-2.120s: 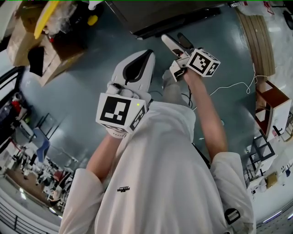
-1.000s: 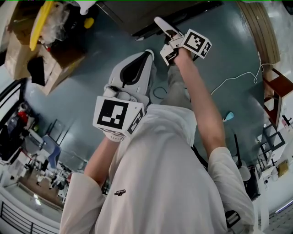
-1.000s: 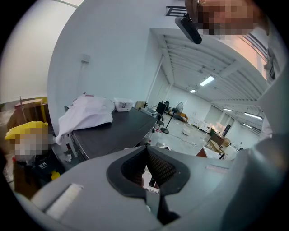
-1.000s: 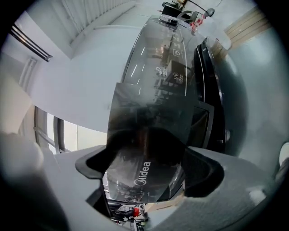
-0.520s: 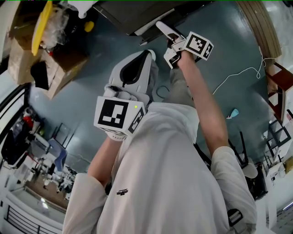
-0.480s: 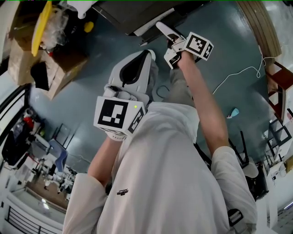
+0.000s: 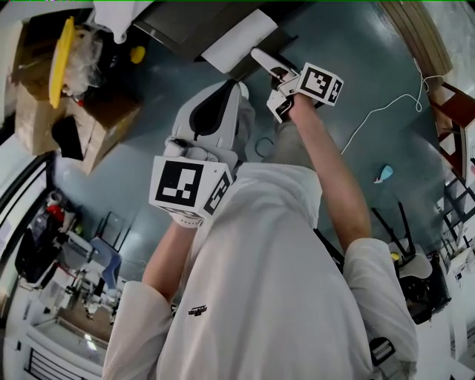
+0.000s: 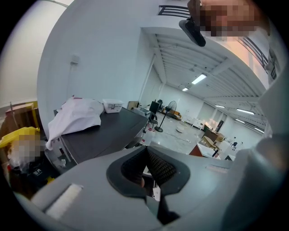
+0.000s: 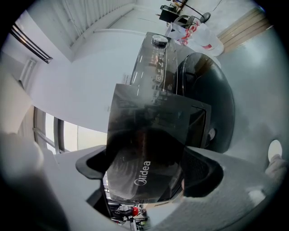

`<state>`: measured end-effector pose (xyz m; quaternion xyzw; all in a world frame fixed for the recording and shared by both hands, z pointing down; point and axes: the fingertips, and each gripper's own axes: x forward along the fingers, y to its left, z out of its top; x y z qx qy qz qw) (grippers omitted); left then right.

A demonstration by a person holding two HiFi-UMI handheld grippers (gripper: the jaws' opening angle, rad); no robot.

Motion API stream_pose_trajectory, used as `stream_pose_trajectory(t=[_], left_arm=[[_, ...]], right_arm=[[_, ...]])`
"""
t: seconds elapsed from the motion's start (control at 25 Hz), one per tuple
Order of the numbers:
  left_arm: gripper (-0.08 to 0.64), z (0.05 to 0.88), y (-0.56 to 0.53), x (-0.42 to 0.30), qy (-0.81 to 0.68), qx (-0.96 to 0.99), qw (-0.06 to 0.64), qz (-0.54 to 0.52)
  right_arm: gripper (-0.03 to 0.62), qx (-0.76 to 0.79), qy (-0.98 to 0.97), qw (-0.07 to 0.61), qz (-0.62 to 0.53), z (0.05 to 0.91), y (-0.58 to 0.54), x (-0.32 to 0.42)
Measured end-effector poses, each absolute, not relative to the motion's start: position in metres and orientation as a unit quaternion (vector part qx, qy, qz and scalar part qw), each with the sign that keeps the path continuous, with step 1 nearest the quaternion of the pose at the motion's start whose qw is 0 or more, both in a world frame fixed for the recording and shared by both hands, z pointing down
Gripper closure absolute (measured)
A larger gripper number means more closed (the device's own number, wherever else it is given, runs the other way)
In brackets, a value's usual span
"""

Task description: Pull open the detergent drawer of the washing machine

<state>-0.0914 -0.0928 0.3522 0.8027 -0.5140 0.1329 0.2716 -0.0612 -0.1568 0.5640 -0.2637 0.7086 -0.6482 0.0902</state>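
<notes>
The washing machine (image 7: 185, 22) stands at the top of the head view, dark-topped. Its detergent drawer (image 7: 239, 38) sticks out as a white slab. My right gripper (image 7: 267, 74) reaches up to the drawer's front end. In the right gripper view the drawer's dark front panel (image 9: 144, 149), printed "Midea", fills the space between the wide-set jaws of the right gripper (image 9: 146, 169), which grips it. The round door (image 9: 212, 103) shows behind. My left gripper (image 7: 230, 89) hangs near my chest, pads together and empty, pointing past the machine's top (image 8: 104, 131).
Cardboard boxes (image 7: 82, 104) with a yellow item (image 7: 63, 56) stand left of the machine. A white cloth (image 8: 74, 117) lies on the machine's top. A white cable (image 7: 386, 104) trails over the grey floor, with a wooden shelf (image 7: 453, 111) at the right.
The white drawer has slid further out of the machine as my right gripper drew back with it. The left gripper has stayed where it was.
</notes>
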Motion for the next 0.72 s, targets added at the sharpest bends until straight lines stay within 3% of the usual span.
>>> stream_pose_trajectory(t=[0.72], left_arm=[[0.546,0.355,-0.099,-0.071,-0.484,0.821,0.267,0.141]], right_arm=[[0.110,-0.268,0.701,0.087,-0.655,0.564,-0.114,-0.012]])
